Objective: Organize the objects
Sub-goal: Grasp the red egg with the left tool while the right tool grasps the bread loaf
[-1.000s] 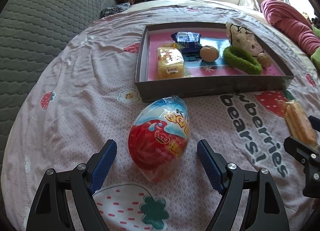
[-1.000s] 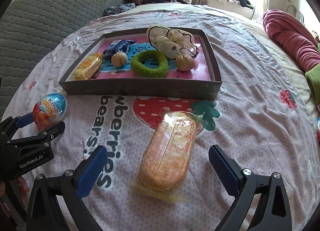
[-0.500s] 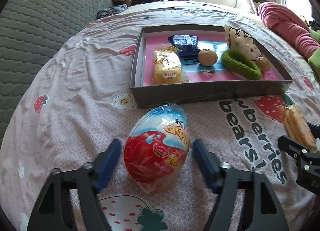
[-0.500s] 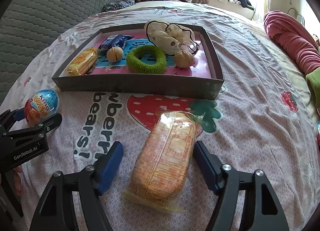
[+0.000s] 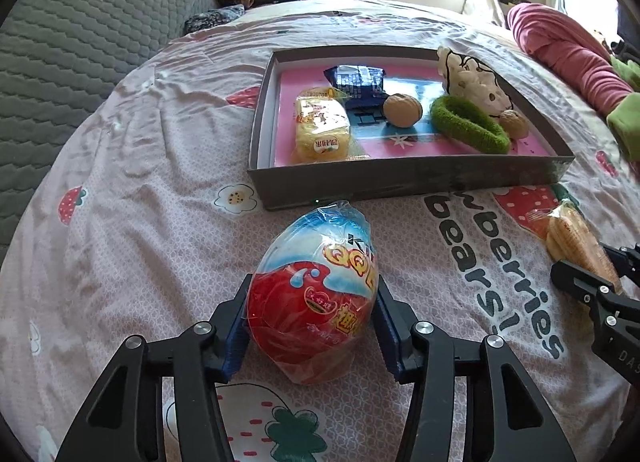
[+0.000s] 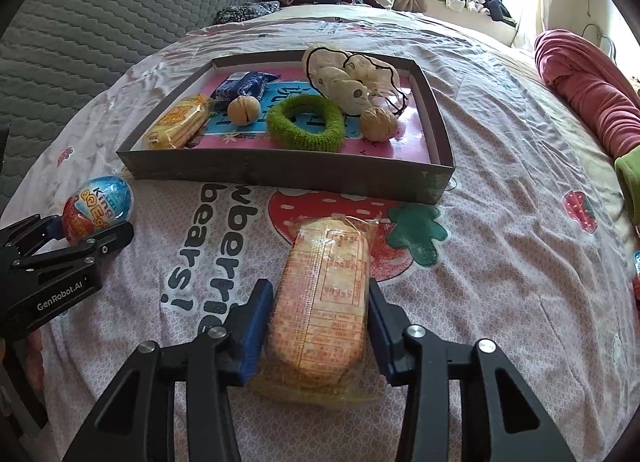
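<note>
A toy egg (image 5: 312,294) in red and blue wrap lies on the bedspread just in front of the grey box (image 5: 400,177). My left gripper (image 5: 312,290) is closing, and both blue pads touch the egg's sides. A long pack of crackers (image 6: 324,302) lies on the strawberry print, and my right gripper (image 6: 318,290) is closing with its pads against the pack's sides. In the right wrist view the left gripper (image 6: 80,238) and egg (image 6: 98,205) show at the left. In the left wrist view the right gripper (image 5: 592,274) shows at the right edge.
The box (image 6: 280,173) holds a yellow snack pack (image 6: 178,123), a blue packet (image 6: 242,85), two walnuts (image 6: 244,109), a green hair tie (image 6: 306,121) and a cream pouch (image 6: 344,77). A grey quilted headboard (image 5: 80,33) stands at left, a rolled pink blanket (image 6: 592,89) at right.
Both grippers' jaws have drawn in from wide open until the pads meet the egg and the cracker pack. Neither hand nor either object has shifted.
</note>
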Demonstrator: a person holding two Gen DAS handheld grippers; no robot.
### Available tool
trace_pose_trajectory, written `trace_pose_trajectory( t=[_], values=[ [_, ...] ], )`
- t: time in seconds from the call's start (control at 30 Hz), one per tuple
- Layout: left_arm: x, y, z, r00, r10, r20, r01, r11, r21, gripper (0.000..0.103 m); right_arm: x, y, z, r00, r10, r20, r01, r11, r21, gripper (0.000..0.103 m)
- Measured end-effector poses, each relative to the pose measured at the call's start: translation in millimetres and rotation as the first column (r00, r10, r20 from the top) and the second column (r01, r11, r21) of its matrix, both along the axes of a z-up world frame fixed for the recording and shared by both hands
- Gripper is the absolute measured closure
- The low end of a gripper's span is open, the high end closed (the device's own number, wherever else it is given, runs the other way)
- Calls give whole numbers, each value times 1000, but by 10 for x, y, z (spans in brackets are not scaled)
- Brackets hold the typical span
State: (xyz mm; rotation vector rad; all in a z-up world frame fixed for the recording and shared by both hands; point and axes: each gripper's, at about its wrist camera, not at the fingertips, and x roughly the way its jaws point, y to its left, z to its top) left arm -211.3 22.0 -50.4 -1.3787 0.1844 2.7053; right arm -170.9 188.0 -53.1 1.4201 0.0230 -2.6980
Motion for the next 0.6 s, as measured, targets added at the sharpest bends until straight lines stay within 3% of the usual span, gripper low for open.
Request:
trace_pose_trajectory(
  t=[0.6],
  values=[
    [132, 83, 90, 1000, -19, 9, 18, 1000, 22, 48, 77, -87, 118, 999, 34, -26, -35, 999, -17, 64]
  ],
)
